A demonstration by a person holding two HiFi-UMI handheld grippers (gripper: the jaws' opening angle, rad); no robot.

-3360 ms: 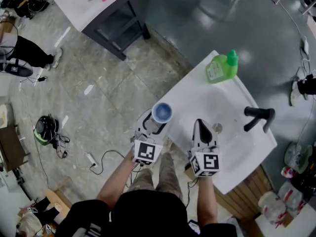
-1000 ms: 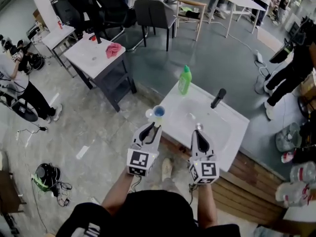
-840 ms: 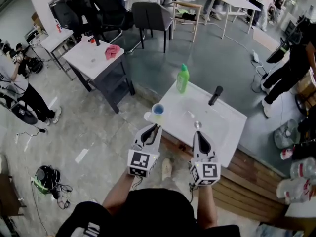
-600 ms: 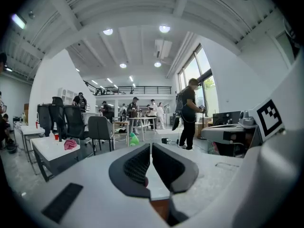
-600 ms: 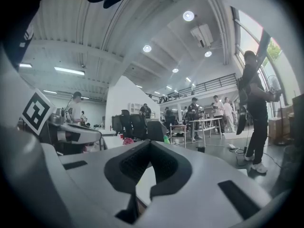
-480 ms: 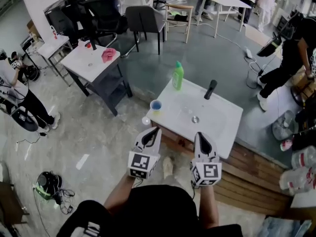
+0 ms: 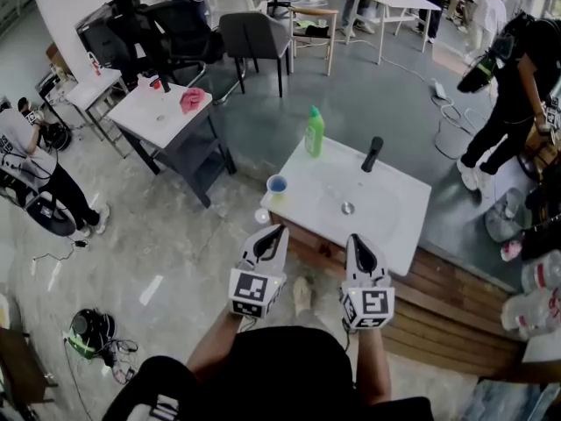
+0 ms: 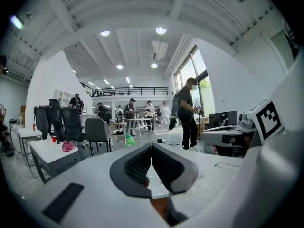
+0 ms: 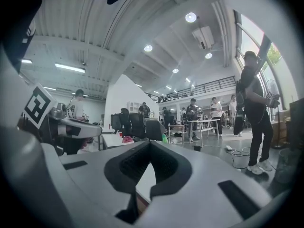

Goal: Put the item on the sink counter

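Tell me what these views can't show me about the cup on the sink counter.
- Cup, head view: too small to see whether it holds anything or how close its base sits to the counter edge.
- Small white thing beside the counter corner, head view: too small to identify.
- Left tool and right tool views: their own closed jaws block most of the counter; the cup doesn't show.

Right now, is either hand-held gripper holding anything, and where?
Nothing: left hand-held gripper and right hand-held gripper are shut, empty.
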